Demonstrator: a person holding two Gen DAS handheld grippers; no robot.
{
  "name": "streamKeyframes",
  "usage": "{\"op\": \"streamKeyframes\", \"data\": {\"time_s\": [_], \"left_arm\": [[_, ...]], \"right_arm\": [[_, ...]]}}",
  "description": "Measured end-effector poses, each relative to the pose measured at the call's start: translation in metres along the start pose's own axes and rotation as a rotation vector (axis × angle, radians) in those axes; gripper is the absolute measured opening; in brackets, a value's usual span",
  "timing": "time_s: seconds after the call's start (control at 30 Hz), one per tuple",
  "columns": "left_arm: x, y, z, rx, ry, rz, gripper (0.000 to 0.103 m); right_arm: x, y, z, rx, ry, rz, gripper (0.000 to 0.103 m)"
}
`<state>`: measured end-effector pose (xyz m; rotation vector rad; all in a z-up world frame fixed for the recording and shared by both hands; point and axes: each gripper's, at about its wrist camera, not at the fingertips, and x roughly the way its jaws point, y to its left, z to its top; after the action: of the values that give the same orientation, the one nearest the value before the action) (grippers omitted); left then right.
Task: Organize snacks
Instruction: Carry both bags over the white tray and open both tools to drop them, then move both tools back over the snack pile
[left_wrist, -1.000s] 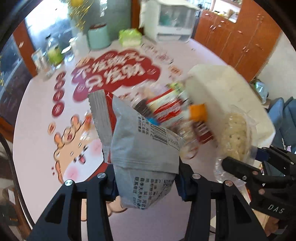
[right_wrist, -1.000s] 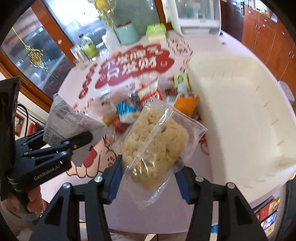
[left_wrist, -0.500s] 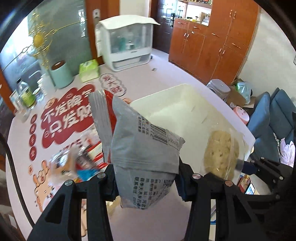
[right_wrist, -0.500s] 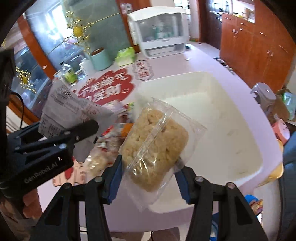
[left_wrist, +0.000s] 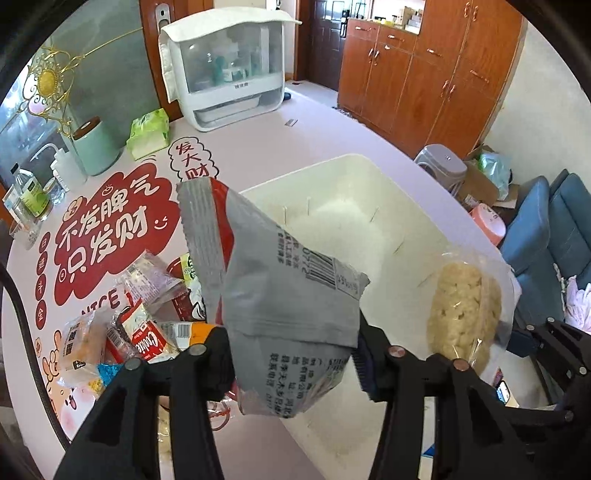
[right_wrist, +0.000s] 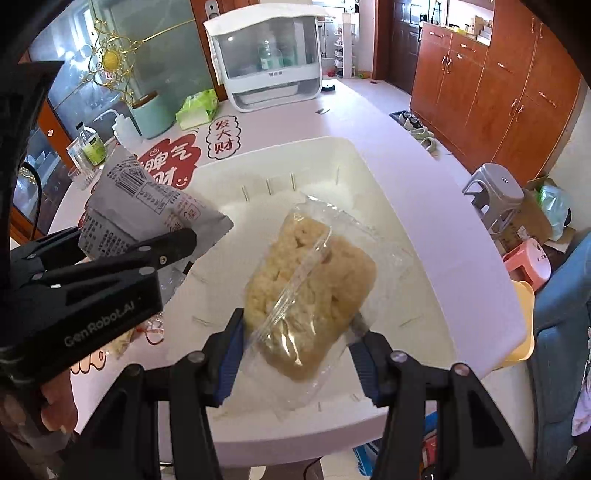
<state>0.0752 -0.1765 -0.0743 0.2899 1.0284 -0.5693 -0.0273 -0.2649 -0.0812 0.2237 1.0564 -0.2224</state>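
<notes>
My left gripper (left_wrist: 291, 354) holds a grey and red snack packet (left_wrist: 280, 295) upright over the near left corner of the white bin (left_wrist: 332, 162). Its jaws are opening, and the packet still sits between them, touching both pads. In the right wrist view, that packet (right_wrist: 147, 206) hangs over the bin's left rim (right_wrist: 277, 146). My right gripper (right_wrist: 295, 339) is shut on a clear bag of pale puffed-rice cakes (right_wrist: 306, 280), held above the bin's bare floor. Several loose snacks (left_wrist: 140, 332) lie piled on the table left of the bin.
A white covered cabinet (left_wrist: 225, 70), a mint canister (left_wrist: 94, 147), a green tissue pack (left_wrist: 149, 133) and bottles (left_wrist: 29, 195) stand at the table's far side. A grey stool (right_wrist: 495, 188) and wooden cupboards (right_wrist: 498, 92) lie beyond the table's right edge. A hand (right_wrist: 55, 406) grips the left tool.
Both grippers have swung from above the snack pile to above the white bin, each still carrying its packet. The left jaws stand slightly wider.
</notes>
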Motion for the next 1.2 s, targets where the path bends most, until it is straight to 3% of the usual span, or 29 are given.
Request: {"op": "streamKeyframes", "data": {"time_s": [0.1, 0.17, 0.4, 1.2], "left_arm": [[0.001, -0.001, -0.002, -0.008, -0.006, 0.033, 0.084], [0.000, 0.003, -0.004, -0.025, -0.010, 0.059, 0.093], [-0.003, 0.021, -0.011, -0.090, 0.013, 0.058, 0.093], [-0.085, 0.064, -0.054, -0.178, -0.144, 0.138, 0.093]], "right_arm": [[0.006, -0.002, 0.001, -0.001, 0.017, 0.000, 0.055], [0.009, -0.003, 0.002, -0.002, 0.024, 0.003, 0.056], [0.011, -0.005, 0.004, 0.001, 0.028, 0.010, 0.059], [-0.007, 0.026, -0.001, -0.050, 0.010, 0.004, 0.059]]}}
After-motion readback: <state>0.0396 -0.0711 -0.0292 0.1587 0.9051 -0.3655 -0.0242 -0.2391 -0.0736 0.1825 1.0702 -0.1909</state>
